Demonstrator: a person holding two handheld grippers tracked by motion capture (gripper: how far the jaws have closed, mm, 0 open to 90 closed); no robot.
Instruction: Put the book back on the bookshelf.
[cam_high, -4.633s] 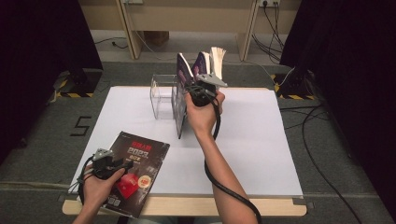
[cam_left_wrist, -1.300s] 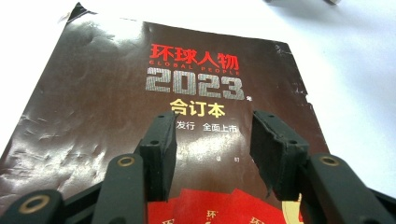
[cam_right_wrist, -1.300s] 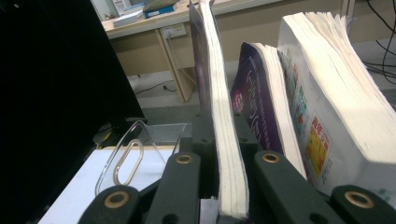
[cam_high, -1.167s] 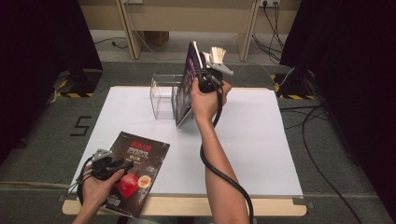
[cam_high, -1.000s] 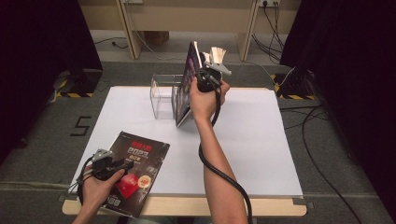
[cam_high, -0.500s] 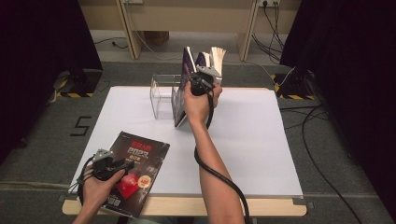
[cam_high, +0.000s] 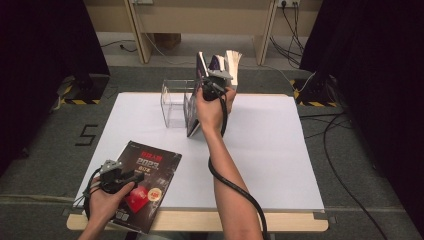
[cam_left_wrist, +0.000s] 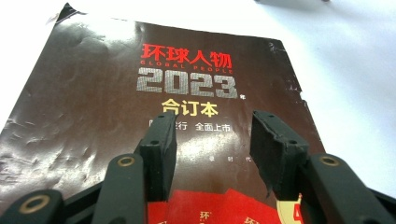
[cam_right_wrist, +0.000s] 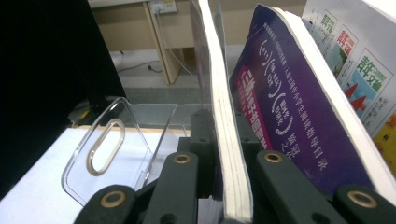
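My right gripper (cam_high: 212, 86) is at the far middle of the table, shut on a thin upright book (cam_right_wrist: 226, 140) that stands at the right end of a clear plastic rack (cam_high: 174, 102). Its jaws have just eased open slightly, with the book still between them. A purple book (cam_right_wrist: 280, 93) leans just to its right, and a white illustrated book (cam_right_wrist: 364, 65) beyond that. My left gripper (cam_left_wrist: 212, 133) hovers open over a dark "2023" magazine (cam_high: 150, 170) that lies flat at the near left corner; nothing is between its pads.
The white tabletop (cam_high: 280, 150) spreads between the two hands and to the right. The rack's clear divider with an oval slot (cam_right_wrist: 105, 149) stands left of the held book. Cables (cam_high: 345, 130) trail on the floor to the right.
My right hand and its book have shifted a little to the left, closer to the clear rack. The left hand and the magazine have stayed put.
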